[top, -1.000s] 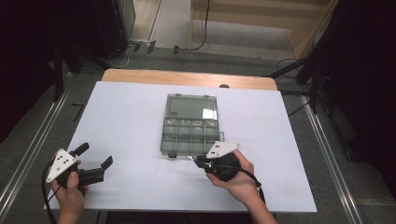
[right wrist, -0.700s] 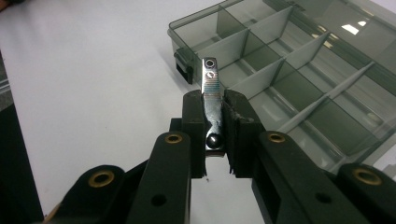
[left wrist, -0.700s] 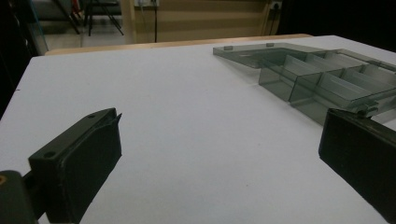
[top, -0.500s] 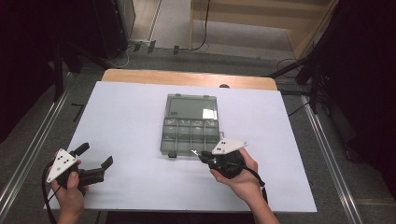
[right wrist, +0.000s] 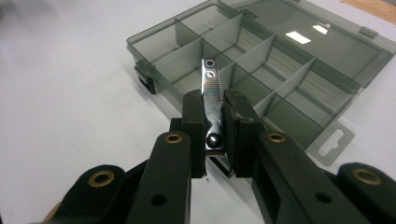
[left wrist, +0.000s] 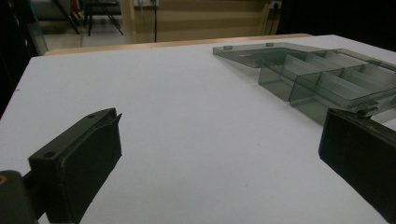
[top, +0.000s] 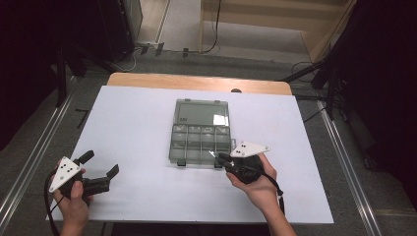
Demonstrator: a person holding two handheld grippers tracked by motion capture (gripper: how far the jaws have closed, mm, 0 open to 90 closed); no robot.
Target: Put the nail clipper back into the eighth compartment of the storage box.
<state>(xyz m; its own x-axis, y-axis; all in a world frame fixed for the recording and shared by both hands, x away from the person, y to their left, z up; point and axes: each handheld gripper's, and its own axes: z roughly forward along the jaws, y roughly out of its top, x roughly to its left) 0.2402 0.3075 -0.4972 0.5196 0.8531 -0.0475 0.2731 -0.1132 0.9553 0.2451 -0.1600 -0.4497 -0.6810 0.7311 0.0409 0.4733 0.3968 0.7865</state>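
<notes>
The right gripper (right wrist: 214, 122) was clamped on a small metal nail clipper (right wrist: 211, 100), its pads pinching the clipper's flat sides near the rivet end while the ridged lever end jutted forward over the near row of a smoke-grey plastic organiser box (right wrist: 261, 70). In the high view that gripper (top: 220, 157) sat just at the box's (top: 200, 132) near right corner, on the white table (top: 133, 123), with the lid folded flat away from the person. The left gripper (top: 101, 167) rested well apart at the table's near left, its jaws spread wide with nothing between them, as its own view (left wrist: 219, 144) showed

The clipper looked light, rigid and slick, being polished steel, so a grip across its narrow flat body seemed the sound place to hold; a pinch at the tapered tip would likely let it pivot or squirt out. The box's thin dividers appeared brittle, and the compartments narrow, so lowering the clipper lengthwise into one cell would probably suit best
</notes>
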